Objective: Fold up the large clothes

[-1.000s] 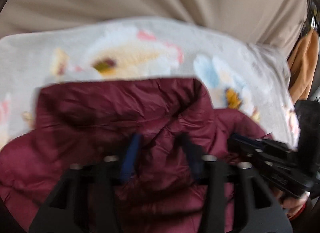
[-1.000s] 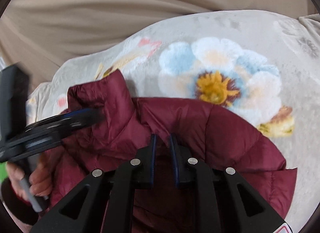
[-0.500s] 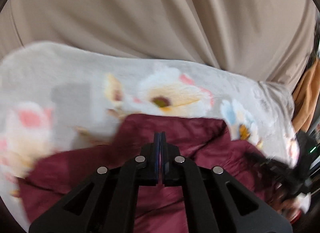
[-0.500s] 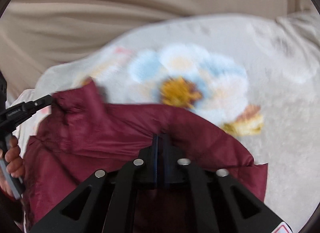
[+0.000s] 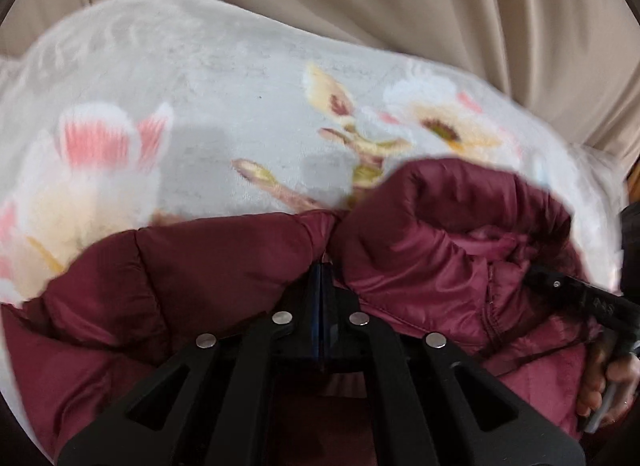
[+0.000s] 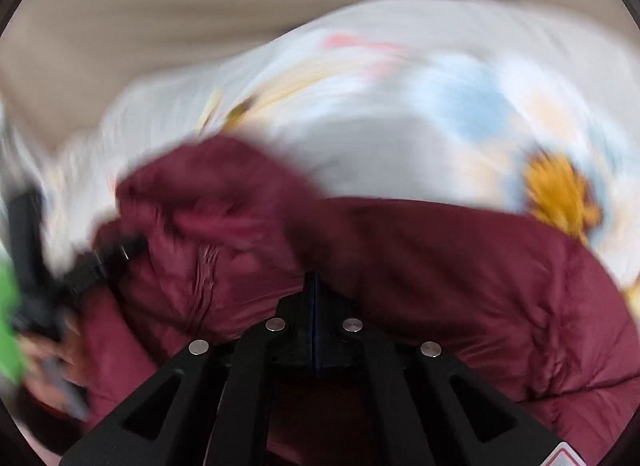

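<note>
A maroon puffer jacket is spread on the floral blanket; its left part is pinched by the left gripper, jaws pressed together, and its right part by the right gripper, jaws likewise closed on fabric

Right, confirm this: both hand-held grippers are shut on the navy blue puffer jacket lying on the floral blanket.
One detail is wrong: the puffer jacket is maroon, not navy blue, as the left wrist view shows. The rest stands: the left hand-held gripper and the right hand-held gripper are both shut on it, over the floral blanket.
</note>
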Available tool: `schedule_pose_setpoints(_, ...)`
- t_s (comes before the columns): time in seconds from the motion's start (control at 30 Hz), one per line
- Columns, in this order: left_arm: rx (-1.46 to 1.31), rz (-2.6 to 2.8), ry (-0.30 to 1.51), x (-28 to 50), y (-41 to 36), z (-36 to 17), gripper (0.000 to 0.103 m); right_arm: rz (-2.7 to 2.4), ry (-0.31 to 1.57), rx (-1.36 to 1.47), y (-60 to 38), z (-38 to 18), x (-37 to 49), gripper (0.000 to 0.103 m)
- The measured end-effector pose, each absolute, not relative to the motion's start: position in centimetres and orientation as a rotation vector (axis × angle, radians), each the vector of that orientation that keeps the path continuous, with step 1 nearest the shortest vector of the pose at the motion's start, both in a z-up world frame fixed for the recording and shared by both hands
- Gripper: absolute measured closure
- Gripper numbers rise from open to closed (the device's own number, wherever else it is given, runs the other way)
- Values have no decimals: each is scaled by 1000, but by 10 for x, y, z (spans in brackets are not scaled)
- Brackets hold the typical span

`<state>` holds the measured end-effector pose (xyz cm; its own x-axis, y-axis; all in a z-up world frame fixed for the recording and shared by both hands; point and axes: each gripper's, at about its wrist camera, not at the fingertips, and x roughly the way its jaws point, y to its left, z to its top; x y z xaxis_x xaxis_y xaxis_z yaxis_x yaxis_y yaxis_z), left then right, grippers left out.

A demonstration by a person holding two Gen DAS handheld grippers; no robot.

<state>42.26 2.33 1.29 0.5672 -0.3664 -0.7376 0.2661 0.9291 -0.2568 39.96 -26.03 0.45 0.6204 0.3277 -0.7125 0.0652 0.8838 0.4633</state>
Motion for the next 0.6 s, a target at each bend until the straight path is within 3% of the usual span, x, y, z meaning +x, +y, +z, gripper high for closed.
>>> schedule_pose_setpoints(0.17,-109,-289,809,409,34,32,103,64,832,393,-262,30,369,103)
schedule_pose_setpoints(0.23,-73,-276,769,385,45,54,102,-18,793,266,-255,51,344,89)
schedule_pose_setpoints(0.27,-68,-286,767,376,49,61,102,-17,781,230,-253,58,330,90)
schedule_pose_setpoints(0.4,26,-332,772,305,59,73,72,57,811,181,-250,64,268,89)
schedule_pose_setpoints(0.57,77,-286,916,259,78,16,70,5,889,134,-250,19,211,91)
schedule_pose_setpoints(0.6,48,-298,887,254,88,10,70,19,879,184,-261,11,204,101)
